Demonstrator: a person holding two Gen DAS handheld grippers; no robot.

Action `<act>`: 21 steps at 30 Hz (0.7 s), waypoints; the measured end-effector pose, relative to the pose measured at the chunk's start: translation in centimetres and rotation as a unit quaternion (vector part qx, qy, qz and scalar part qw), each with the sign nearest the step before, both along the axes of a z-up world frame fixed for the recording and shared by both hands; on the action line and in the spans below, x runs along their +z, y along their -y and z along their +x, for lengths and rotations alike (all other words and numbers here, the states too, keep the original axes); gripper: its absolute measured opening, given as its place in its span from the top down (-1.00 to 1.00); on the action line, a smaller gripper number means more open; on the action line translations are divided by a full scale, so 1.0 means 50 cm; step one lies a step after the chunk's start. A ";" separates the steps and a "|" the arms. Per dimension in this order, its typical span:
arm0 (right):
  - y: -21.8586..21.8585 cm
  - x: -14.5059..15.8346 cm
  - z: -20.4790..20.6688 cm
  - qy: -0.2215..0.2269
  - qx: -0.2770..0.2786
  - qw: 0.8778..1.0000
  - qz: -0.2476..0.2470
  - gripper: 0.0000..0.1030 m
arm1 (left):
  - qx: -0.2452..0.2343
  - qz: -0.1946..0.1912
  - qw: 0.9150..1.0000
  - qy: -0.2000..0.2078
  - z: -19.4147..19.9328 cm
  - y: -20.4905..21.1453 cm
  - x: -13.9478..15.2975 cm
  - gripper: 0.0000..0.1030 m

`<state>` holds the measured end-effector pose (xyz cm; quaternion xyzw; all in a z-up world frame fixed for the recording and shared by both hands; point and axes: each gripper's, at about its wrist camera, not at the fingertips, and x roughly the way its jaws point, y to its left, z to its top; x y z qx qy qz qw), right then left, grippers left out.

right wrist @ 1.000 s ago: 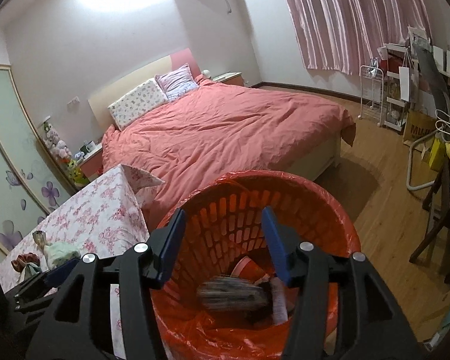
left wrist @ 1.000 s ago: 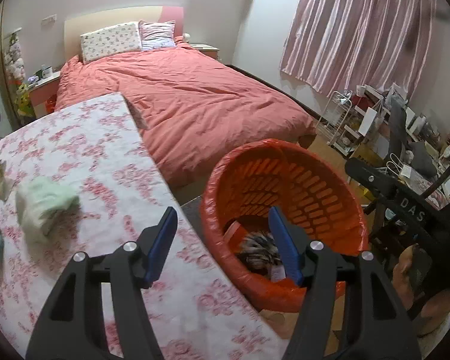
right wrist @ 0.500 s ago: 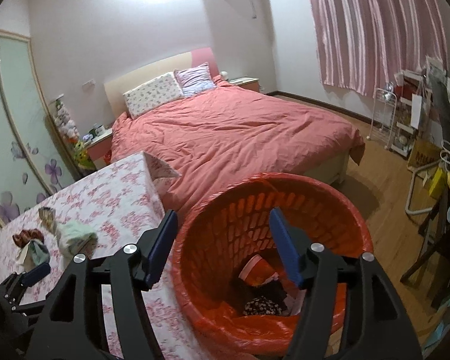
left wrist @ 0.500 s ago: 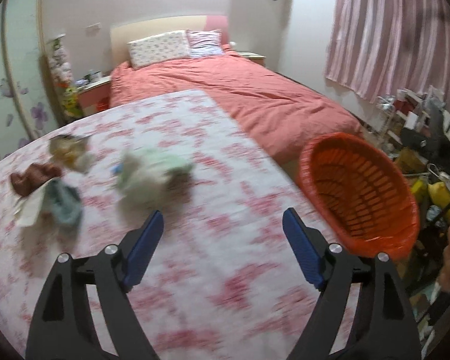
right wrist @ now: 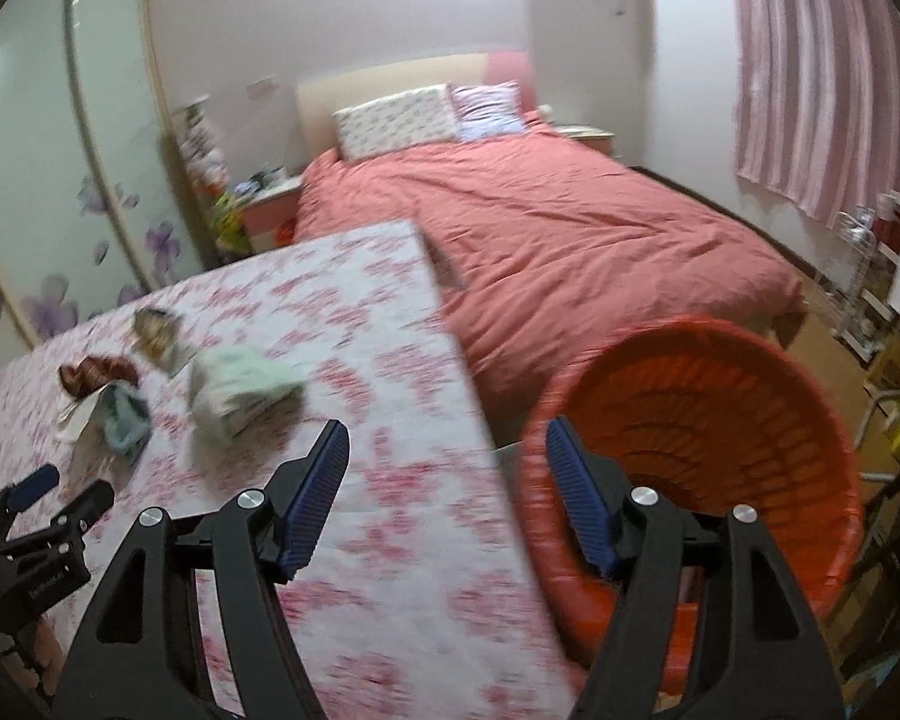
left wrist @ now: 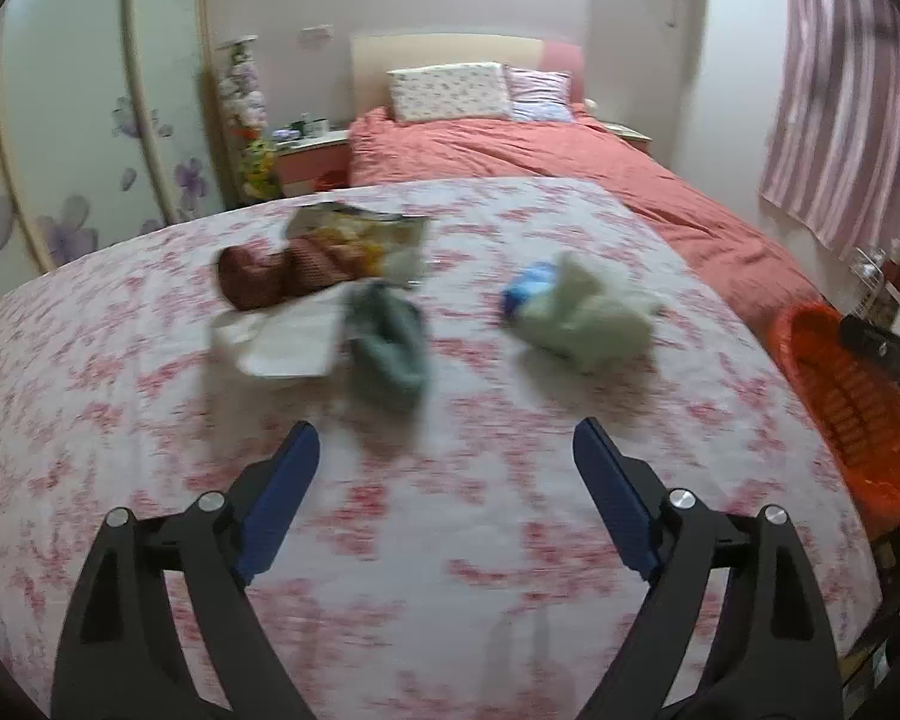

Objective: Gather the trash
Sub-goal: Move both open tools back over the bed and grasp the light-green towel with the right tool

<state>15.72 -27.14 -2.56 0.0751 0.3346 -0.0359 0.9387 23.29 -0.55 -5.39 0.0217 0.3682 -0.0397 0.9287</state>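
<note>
The left wrist view looks down and forward across the pink-flowered tablecloth table (left wrist: 150,396) toward the coral-covered bed (left wrist: 570,174), close above the near edge. The right wrist view sits over the table's right edge (right wrist: 390,396), facing the same bed, with the round orange plastic basket (right wrist: 720,420) near. Both share tabletop, bed and basket.

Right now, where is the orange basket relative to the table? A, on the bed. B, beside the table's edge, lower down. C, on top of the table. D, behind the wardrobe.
B: the basket sits beside and below the table edge, off the bed.
</note>
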 end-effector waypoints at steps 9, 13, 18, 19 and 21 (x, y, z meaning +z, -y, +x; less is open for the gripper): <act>-0.148 -0.022 0.085 -0.025 0.079 0.997 0.001 -0.20 | 0.036 -0.012 0.999 -0.003 0.003 -0.108 -0.008 -0.66; -0.186 -0.030 0.120 -0.032 0.087 0.996 0.001 -0.10 | 0.041 -0.024 0.999 -0.012 0.004 -0.139 -0.017 -0.66; -0.215 -0.045 0.163 -0.046 0.082 0.996 0.005 -0.06 | 0.046 -0.034 0.998 -0.016 0.003 -0.154 -0.024 -0.66; -0.218 -0.049 0.167 -0.050 0.083 0.995 0.004 0.05 | 0.047 -0.036 0.998 -0.017 0.002 -0.155 -0.024 -0.66; -0.219 -0.061 0.168 -0.063 0.091 0.994 0.006 0.35 | 0.046 -0.038 0.998 -0.018 0.004 -0.152 -0.025 -0.66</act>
